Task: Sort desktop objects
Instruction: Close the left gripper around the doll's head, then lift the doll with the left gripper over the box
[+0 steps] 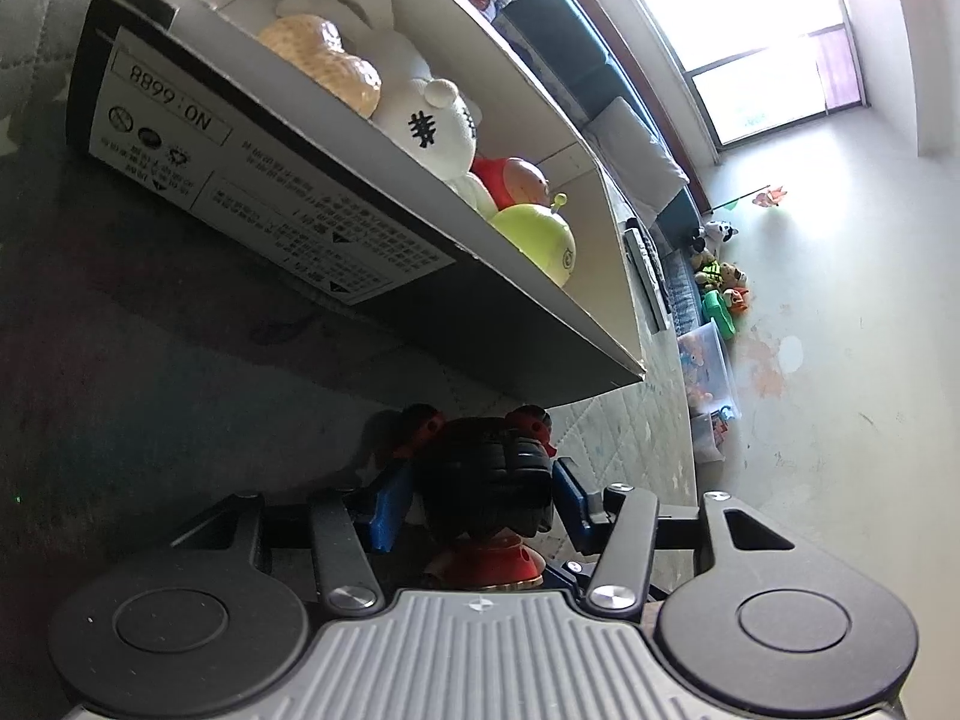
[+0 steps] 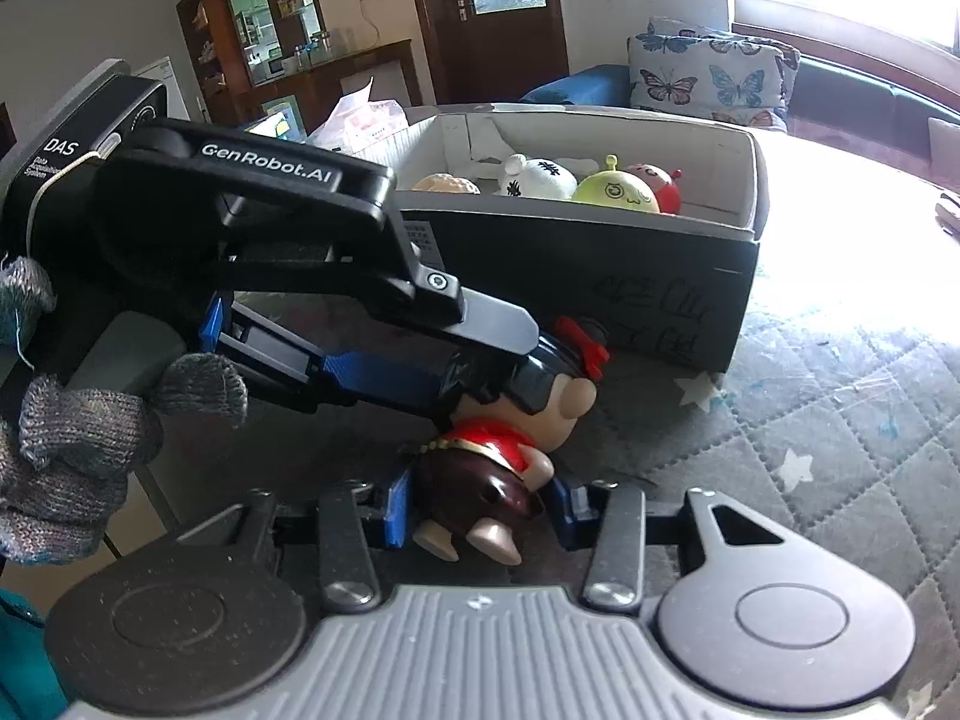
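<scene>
Your right claw (image 2: 480,510) is clenched on the doll figurine (image 2: 498,450), its blue pads pressing the dark brown lower body from both sides, feet pointing back toward your camera. Your left claw (image 2: 540,372) reaches in from the left of that view and brackets the doll's black-haired head; seen from its own camera (image 1: 483,495), the jaws stand released, each blue pad with a sliver of space beside the hair, so it is not gripping. A hand in a grey knit glove (image 2: 78,450) carries that left tool. The doll lies tilted just in front of the cardboard box (image 2: 600,276), close to its dark front wall, above the quilted star-patterned surface (image 2: 810,420). Whether the doll touches that surface you cannot tell from either view. Inside the box, from left to right as your right camera sees it, sit a tan textured toy (image 2: 447,183), a white plush (image 2: 537,175), a lime-green round toy (image 2: 618,192) and a red toy (image 2: 660,183), all packed side by side. Behind the box stands a butterfly-print cushion (image 2: 708,78).
</scene>
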Available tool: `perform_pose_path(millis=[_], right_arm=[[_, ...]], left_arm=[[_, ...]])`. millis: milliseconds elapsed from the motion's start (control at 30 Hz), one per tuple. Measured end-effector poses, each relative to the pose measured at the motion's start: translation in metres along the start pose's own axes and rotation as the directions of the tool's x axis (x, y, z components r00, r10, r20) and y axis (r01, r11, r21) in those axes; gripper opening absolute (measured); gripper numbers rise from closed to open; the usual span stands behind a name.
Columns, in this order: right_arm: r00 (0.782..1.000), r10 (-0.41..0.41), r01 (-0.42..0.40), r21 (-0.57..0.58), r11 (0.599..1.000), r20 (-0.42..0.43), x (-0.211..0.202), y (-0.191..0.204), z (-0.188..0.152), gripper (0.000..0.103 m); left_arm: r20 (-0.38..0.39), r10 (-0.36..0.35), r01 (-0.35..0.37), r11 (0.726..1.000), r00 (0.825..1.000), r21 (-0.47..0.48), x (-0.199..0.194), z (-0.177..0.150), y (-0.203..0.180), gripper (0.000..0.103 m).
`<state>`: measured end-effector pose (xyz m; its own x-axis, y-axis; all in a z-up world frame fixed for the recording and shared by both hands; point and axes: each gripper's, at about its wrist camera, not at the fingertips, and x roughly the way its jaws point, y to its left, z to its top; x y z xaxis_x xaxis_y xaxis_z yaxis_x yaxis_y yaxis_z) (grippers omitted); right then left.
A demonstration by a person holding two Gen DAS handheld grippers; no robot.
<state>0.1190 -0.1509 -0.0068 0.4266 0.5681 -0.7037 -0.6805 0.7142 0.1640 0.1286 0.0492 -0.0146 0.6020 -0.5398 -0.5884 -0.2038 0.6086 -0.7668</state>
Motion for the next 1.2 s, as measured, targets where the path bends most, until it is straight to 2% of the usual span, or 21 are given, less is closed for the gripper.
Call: perform_pose_path(millis=[200, 400, 533, 700, 933, 1100, 1200], right_arm=[[1.000, -0.004, 0.005, -0.027, 1.000, 0.017, -0.009, 0.009, 0.001, 0.044], [0.996, -0.004, 0.011, -0.087, 0.996, 0.089, -0.031, 0.023, 0.020, 0.044], [0.988, -0.005, 0.027, -0.141, 0.990, 0.152, -0.037, 0.030, 0.048, 0.044], [0.983, 0.007, 0.026, -0.176, 0.984, 0.182, -0.021, 0.028, 0.091, 0.044], [0.990, 0.030, -0.009, -0.147, 0.989, 0.138, 0.029, 0.007, 0.134, 0.044], [0.995, 0.051, -0.041, -0.118, 0.992, 0.083, 0.063, -0.007, 0.145, 0.044], [0.997, 0.057, -0.050, -0.112, 0.992, 0.054, 0.076, -0.011, 0.148, 0.044]], left_arm=[[-0.007, -0.017, 0.017, 1.000, 1.000, 0.000, -0.014, -0.002, -0.002, 0.054], [0.068, -0.036, 0.032, 0.998, 0.997, 0.063, -0.049, 0.000, -0.027, 0.054], [0.142, -0.064, 0.051, 0.994, 0.988, 0.096, -0.070, 0.017, -0.045, 0.054], [0.202, -0.075, 0.055, 0.993, 0.976, 0.102, -0.075, 0.059, -0.059, 0.054], [0.213, -0.036, 0.023, 0.998, 0.976, 0.062, -0.057, 0.112, -0.041, 0.054], [0.191, -0.001, -0.005, 0.999, 0.982, 0.035, -0.038, 0.132, -0.020, 0.054], [0.182, 0.023, -0.028, 0.999, 0.983, 0.025, -0.030, 0.134, -0.014, 0.053]])
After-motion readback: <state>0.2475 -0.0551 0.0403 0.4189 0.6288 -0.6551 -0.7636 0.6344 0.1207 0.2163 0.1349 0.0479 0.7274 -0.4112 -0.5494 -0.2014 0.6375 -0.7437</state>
